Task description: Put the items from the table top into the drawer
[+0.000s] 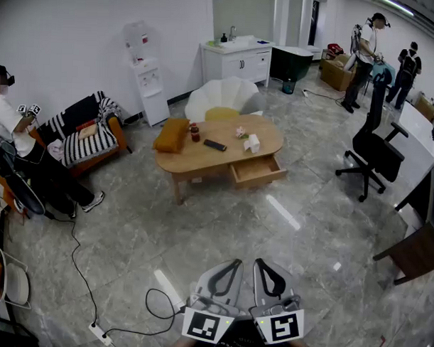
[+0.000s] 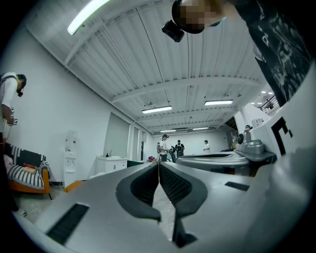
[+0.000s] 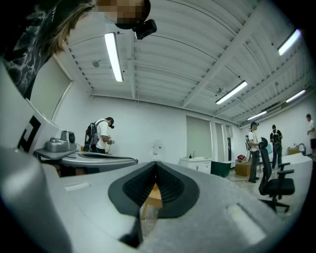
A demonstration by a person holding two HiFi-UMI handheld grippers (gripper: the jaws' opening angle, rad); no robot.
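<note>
- The left gripper (image 1: 231, 266) and the right gripper (image 1: 263, 267) are hovering side by side over the grey floor (image 1: 130, 230), almost touching each other.
- The left gripper's jaws are meeting at their tips, with nothing between them.
- The right gripper's jaws are likewise pressing together and holding nothing.
- The bench (image 1: 196, 161), an oval wooden one, is standing well ahead of both grippers, across a stretch of floor.
- The drawer (image 1: 256, 170) is hanging open from the side of the bench that faces the grippers; its inside is too small to make out.
- The task's items are lying on the bench top, far beyond either gripper: a black remote control (image 1: 215, 145), a small red jar (image 1: 195, 133), a white pack (image 1: 252, 143) and a small pinkish item (image 1: 241, 133).
- An orange cushion (image 1: 172, 134) is resting on the bench's end ahead and to the left of the left gripper.
- A black office chair (image 1: 374, 150) is standing ahead and well to the right of the right gripper.
</note>
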